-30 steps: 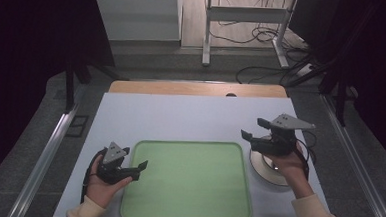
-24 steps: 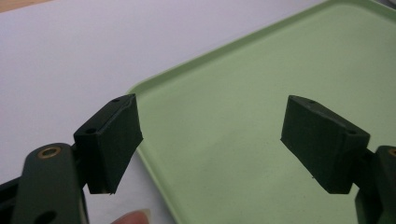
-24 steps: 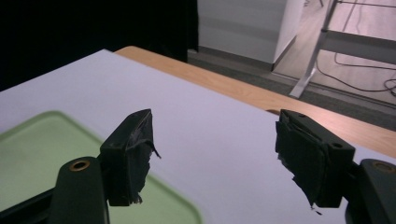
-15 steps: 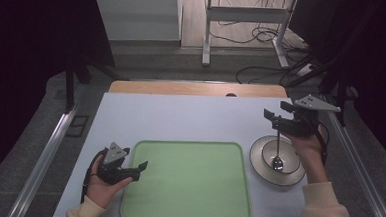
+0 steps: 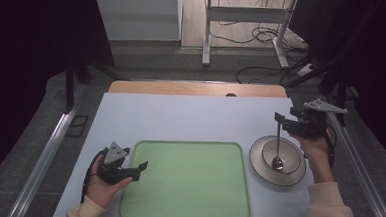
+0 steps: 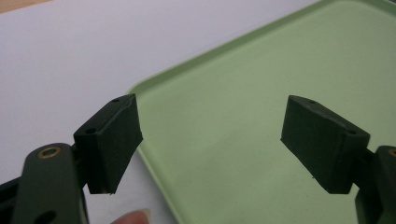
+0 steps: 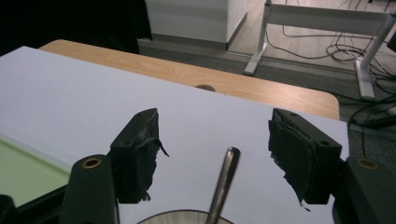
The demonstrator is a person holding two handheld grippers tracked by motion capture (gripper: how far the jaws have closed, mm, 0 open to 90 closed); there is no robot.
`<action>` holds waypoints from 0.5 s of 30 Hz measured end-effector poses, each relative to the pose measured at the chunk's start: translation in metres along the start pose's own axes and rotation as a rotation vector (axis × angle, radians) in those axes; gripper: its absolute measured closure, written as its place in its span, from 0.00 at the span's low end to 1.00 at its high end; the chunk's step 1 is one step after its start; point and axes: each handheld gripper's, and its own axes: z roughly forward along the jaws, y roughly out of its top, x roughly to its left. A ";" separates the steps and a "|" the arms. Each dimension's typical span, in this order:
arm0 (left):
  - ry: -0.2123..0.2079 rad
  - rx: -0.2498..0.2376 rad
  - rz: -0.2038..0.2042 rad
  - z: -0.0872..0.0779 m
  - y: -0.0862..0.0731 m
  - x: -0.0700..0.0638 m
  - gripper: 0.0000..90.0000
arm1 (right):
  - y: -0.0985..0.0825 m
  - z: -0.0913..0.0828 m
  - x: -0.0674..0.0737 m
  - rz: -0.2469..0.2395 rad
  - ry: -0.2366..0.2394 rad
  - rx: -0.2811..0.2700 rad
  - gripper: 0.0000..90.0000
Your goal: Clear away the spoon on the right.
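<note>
Your widest hazard is the green tray, which fills the lower middle of the high view: your left gripper hangs at the tray's left rim with its jaws spread and nothing between them, one pad out over the bare white table and the other over the tray floor. Shut them there carelessly and you could clip the rim and drag the whole tray sideways.

Next in size is the plate at the right of the high view, with a shallow bowl on it. It sits close to the table's right edge, so a sideways shove from your right hand could slide it toward that edge.

The smallest piece is the likeliest trouble: the spoon stands nearly upright, its scoop resting in the bowl and its handle rising into your right gripper. Those jaws have just been closing, yet the handle stands between them untouched, nearer the left pad than the right one. If you close off-centre, one pad will likely strike first and tip the handle out, and the spoon may clatter over the bowl's edge.
</note>
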 end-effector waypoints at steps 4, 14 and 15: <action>-0.003 -0.001 0.001 0.000 0.000 0.000 0.22 | -0.005 0.003 -0.006 0.016 -0.005 0.020 0.38; -0.006 0.002 0.005 0.000 0.000 0.000 0.22 | -0.014 0.011 -0.012 0.032 0.013 0.066 0.42; -0.006 0.003 0.006 0.000 0.000 0.000 0.22 | -0.016 0.013 -0.013 0.037 0.017 0.073 0.42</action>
